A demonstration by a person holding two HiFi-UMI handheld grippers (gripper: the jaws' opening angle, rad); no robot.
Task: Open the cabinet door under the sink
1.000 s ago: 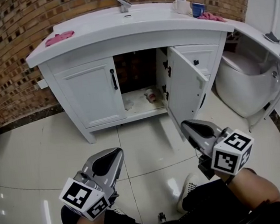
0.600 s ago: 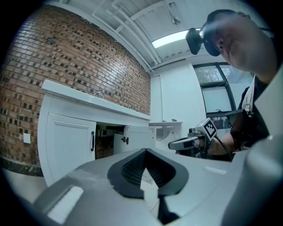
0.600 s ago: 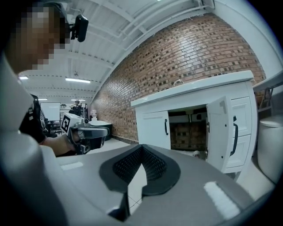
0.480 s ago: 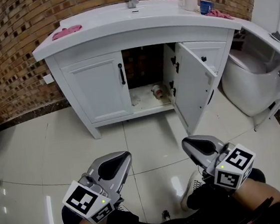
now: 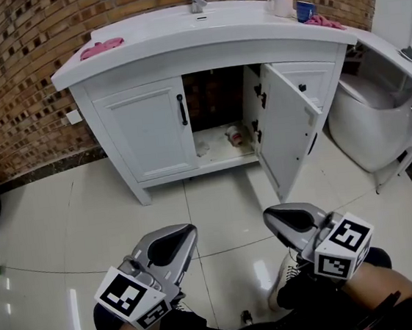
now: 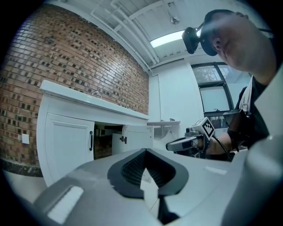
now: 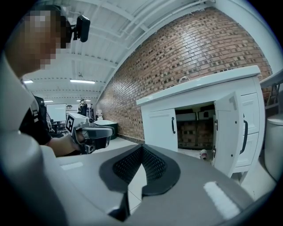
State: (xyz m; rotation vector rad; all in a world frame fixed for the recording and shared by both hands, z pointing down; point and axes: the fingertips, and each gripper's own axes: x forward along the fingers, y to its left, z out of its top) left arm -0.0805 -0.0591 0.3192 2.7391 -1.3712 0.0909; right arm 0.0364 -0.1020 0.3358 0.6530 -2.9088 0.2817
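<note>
Standing open: cabinet door (image 5: 287,133) | glossy tile floor (image 5: 64,214) | brick wall (image 5: 11,79) | left gripper (image 5: 186,234), right gripper (image 5: 271,217) jaws clenched, empty

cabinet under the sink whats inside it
A small pinkish container lies on the cabinet floor by the open door, with brick behind it. The part behind the closed door is hidden.

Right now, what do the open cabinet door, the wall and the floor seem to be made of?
The open cabinet door is probably painted wood or board: it has a smooth, even white coat. The wall looks like brick or brick-look facing: rough reddish-brown blocks with pale joints. The floor is likely glazed tile: pale and glossy, with thin joints and light reflections.
</note>
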